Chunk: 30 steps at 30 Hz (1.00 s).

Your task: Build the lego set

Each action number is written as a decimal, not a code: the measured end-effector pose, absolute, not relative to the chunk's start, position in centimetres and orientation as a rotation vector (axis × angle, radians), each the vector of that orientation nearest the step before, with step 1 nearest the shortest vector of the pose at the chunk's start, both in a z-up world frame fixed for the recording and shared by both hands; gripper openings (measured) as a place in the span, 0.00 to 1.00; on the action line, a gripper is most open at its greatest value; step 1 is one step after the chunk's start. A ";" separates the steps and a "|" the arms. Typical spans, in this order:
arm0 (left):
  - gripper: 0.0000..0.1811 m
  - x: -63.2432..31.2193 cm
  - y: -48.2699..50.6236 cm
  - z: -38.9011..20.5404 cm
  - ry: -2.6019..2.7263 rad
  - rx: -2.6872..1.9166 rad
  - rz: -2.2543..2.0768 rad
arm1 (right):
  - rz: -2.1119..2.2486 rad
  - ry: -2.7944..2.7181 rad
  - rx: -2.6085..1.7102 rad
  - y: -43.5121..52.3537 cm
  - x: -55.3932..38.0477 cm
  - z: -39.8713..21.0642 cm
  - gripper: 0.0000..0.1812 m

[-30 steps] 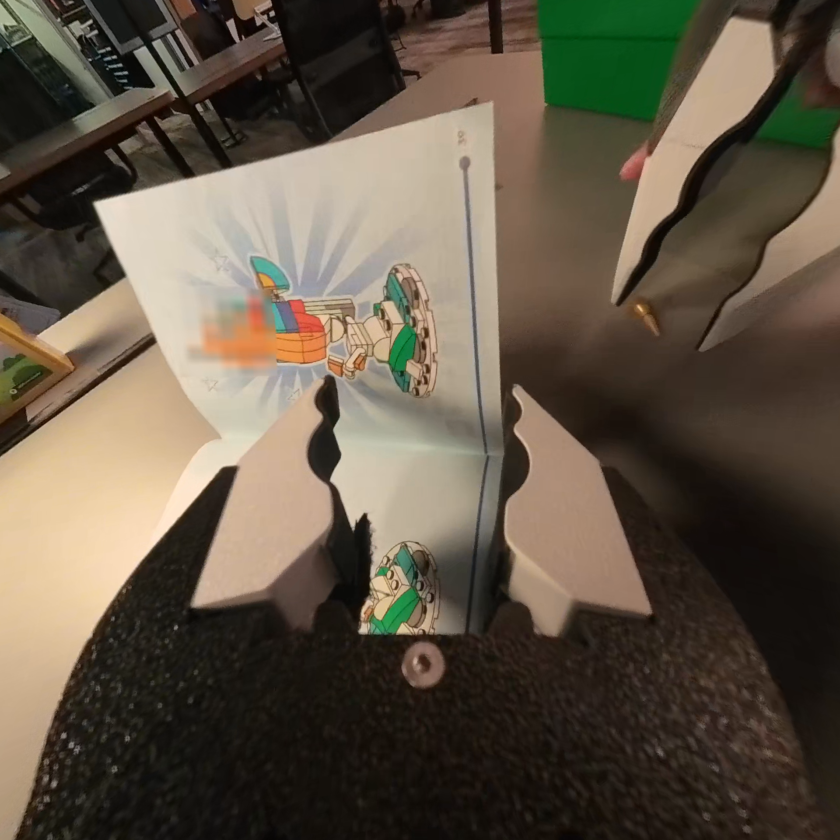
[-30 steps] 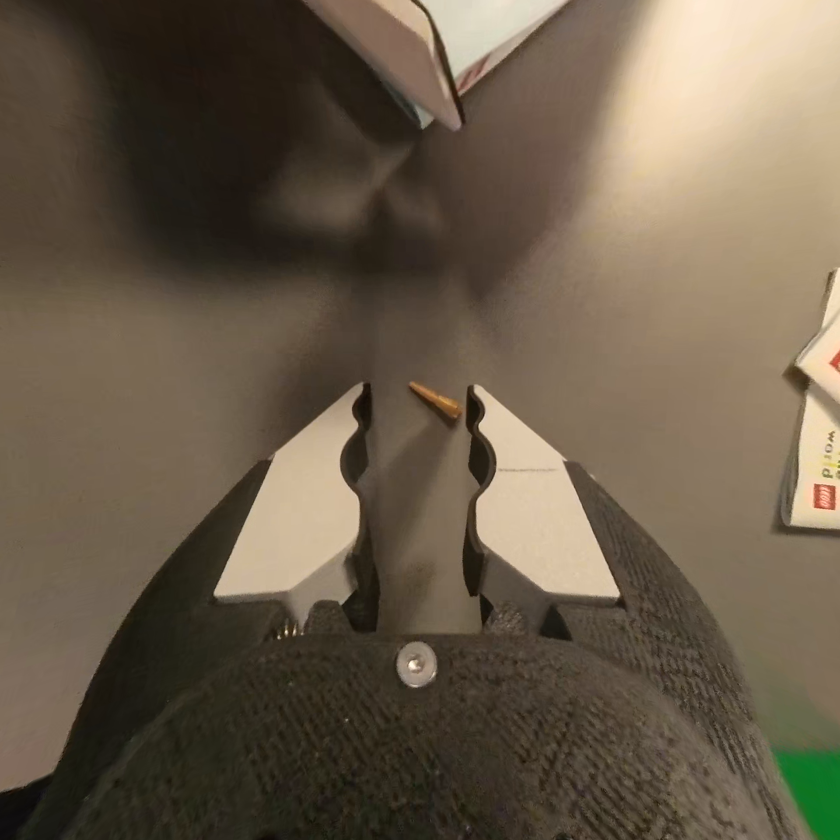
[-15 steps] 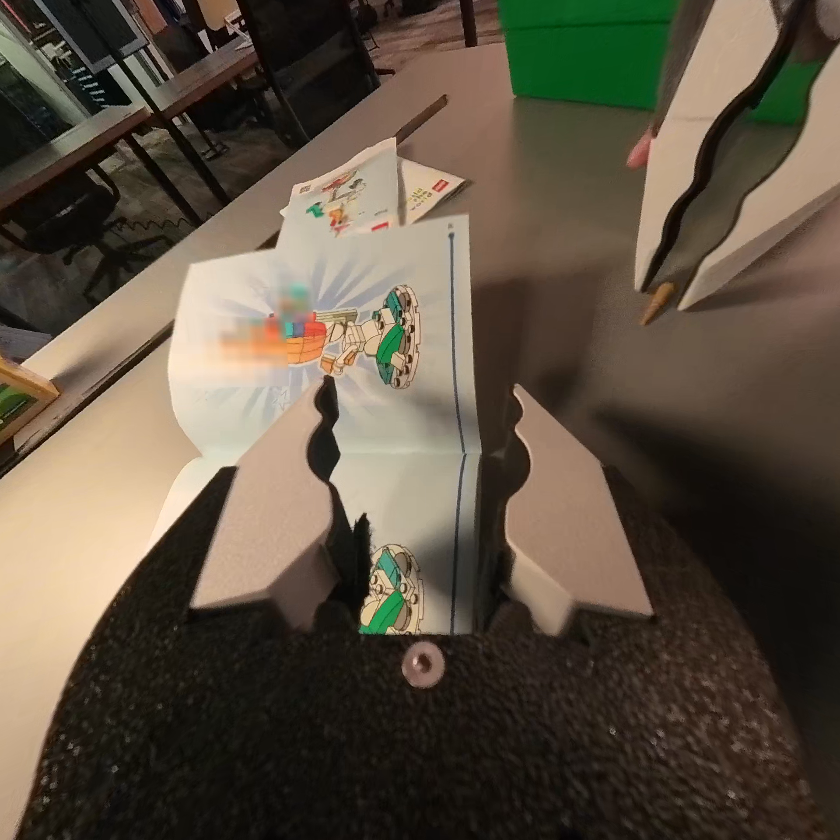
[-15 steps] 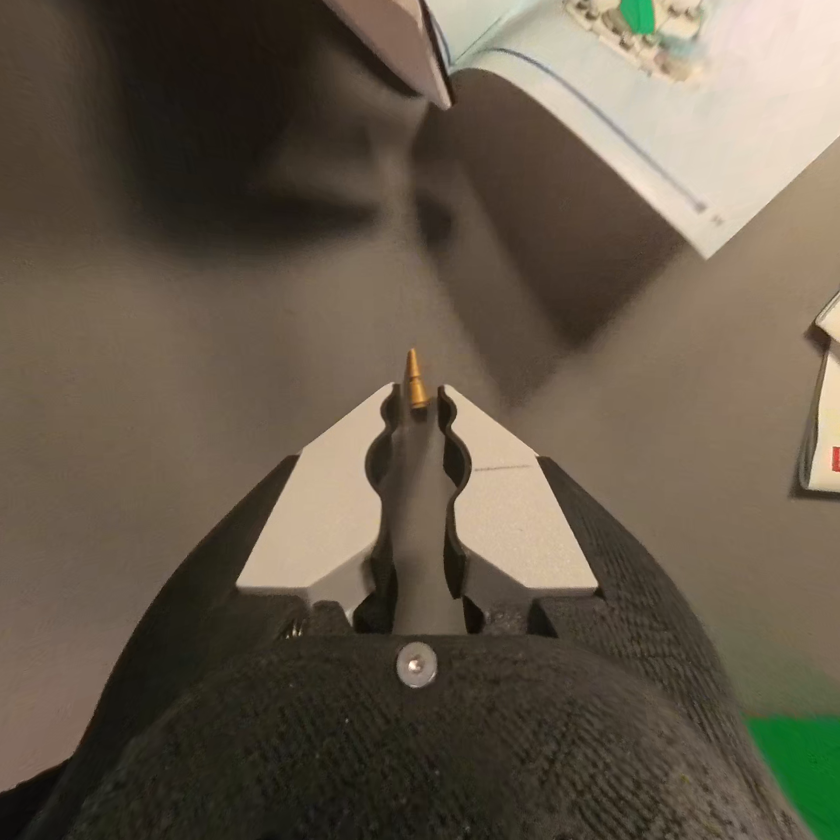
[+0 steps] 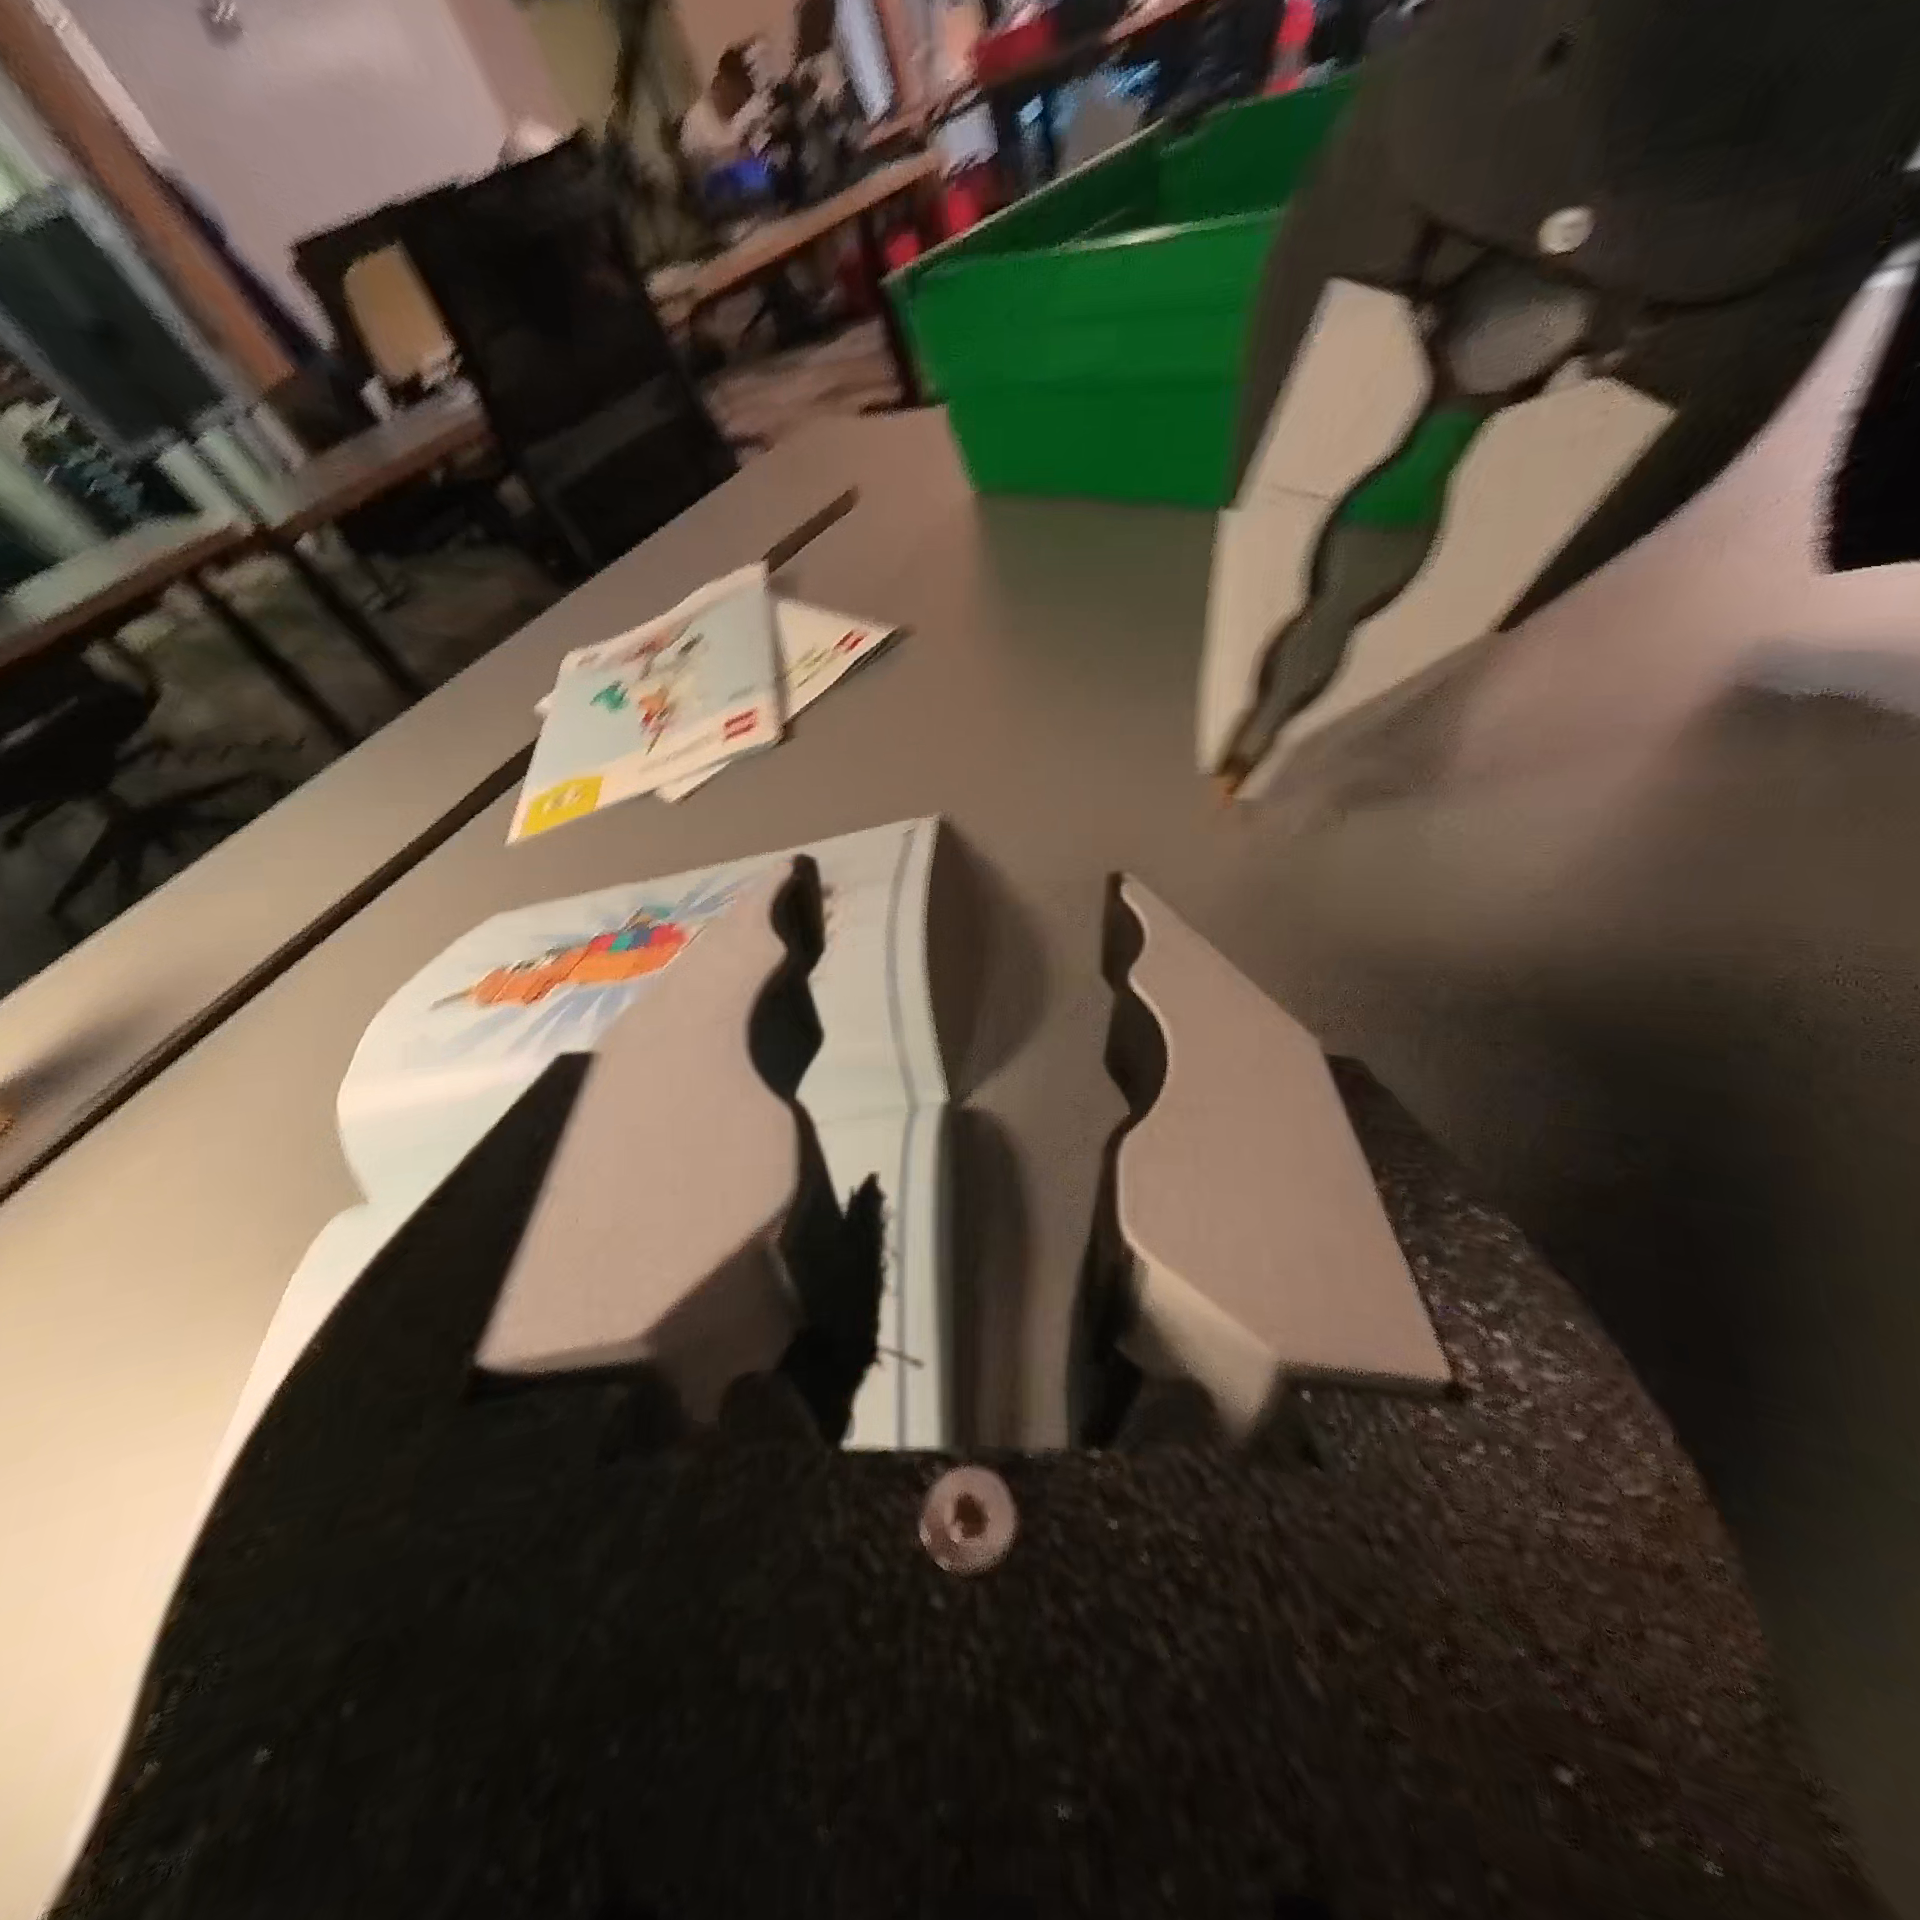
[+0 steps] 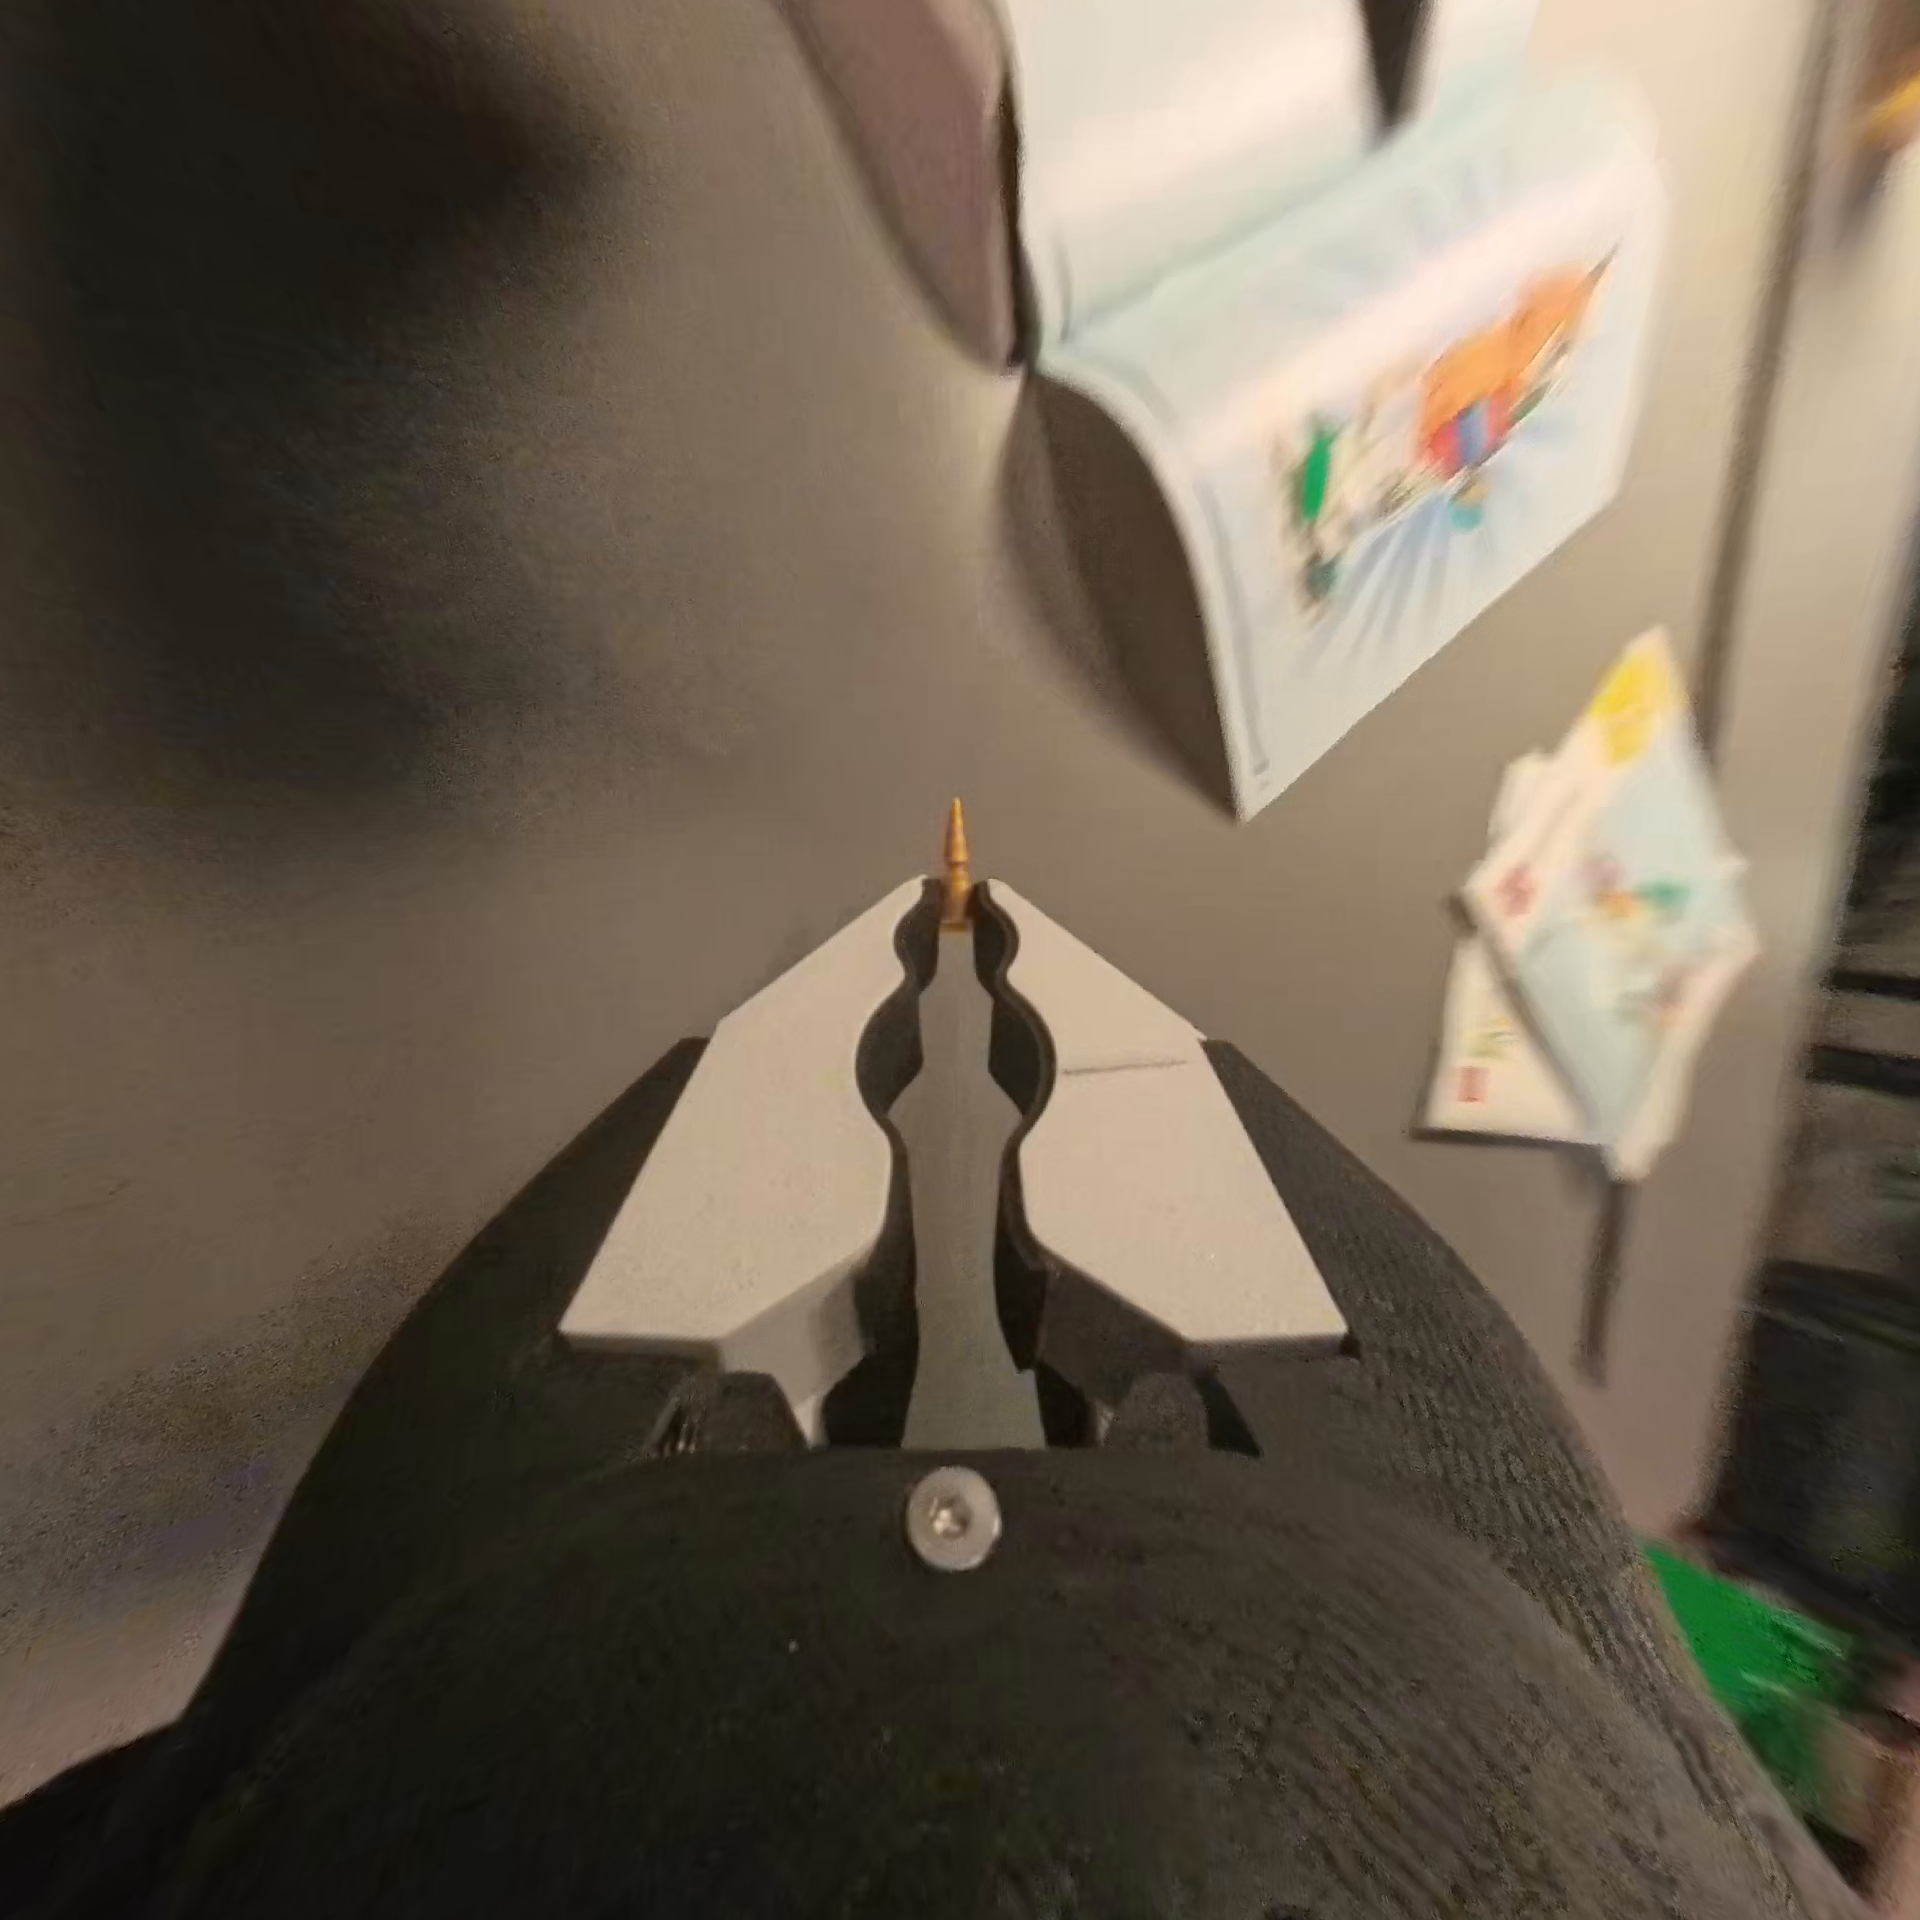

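One tiny gold piece in hand, no model yet in sight

One small gold cone-shaped lego piece (image 6: 956, 864) is pinched at its base between the tips of the right gripper (image 6: 957, 894), its point sticking out forward past the fingers. This gripper hangs tip-down above the grey table (image 6: 416, 831). The left wrist view shows the same gripper farther off, fingers nearly together, tips close to the tabletop.

The left gripper (image 5: 961, 894) has its fingers spread apart with nothing between them. It hovers over the right edge of an open instruction booklet (image 5: 582, 997), whose pale blue page curls upward and carries a colourful drawing of the finished model. Beyond it, two more folded leaflets (image 5: 675, 717) lie stacked on the table.

Judging from these views, the build is at an early stage: no assembled bricks and no other loose parts are visible anywhere, so nearly all the joining seems still to come.

A green bin (image 5: 1070, 364) stands at the far side of the table behind the right gripper. Its opening faces away and the picture is blurred, so its contents cannot be told.
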<state>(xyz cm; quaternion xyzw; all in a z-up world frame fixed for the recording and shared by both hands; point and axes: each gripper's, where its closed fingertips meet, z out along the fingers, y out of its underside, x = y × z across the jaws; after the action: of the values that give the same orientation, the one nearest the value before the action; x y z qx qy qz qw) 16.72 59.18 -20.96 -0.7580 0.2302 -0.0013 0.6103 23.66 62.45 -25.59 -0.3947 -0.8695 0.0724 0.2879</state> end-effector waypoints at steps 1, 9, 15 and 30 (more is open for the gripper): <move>0.26 17.7 58.6 -20.8 0.582 -1.722 -0.025 | 0.138 -2.284 -0.973 61.9 23.3 -24.5 0.02; 0.14 21.0 56.9 -21.4 0.862 -1.635 0.133 | -0.260 -2.136 -0.685 58.4 22.5 -19.9 0.02; 0.15 20.9 56.7 -19.6 0.889 -1.487 0.372 | -0.268 -2.124 -0.658 56.9 21.7 -19.4 0.02; 0.02 21.8 56.3 -20.4 0.990 -1.492 0.427 | -0.233 -2.140 -0.648 56.1 21.6 -19.9 0.02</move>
<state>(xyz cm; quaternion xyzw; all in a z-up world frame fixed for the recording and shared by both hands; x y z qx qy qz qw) 21.76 56.33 -20.40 -0.6450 0.4279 0.1847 0.6055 21.63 56.09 -19.89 -0.2599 -0.8585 -0.0934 0.4321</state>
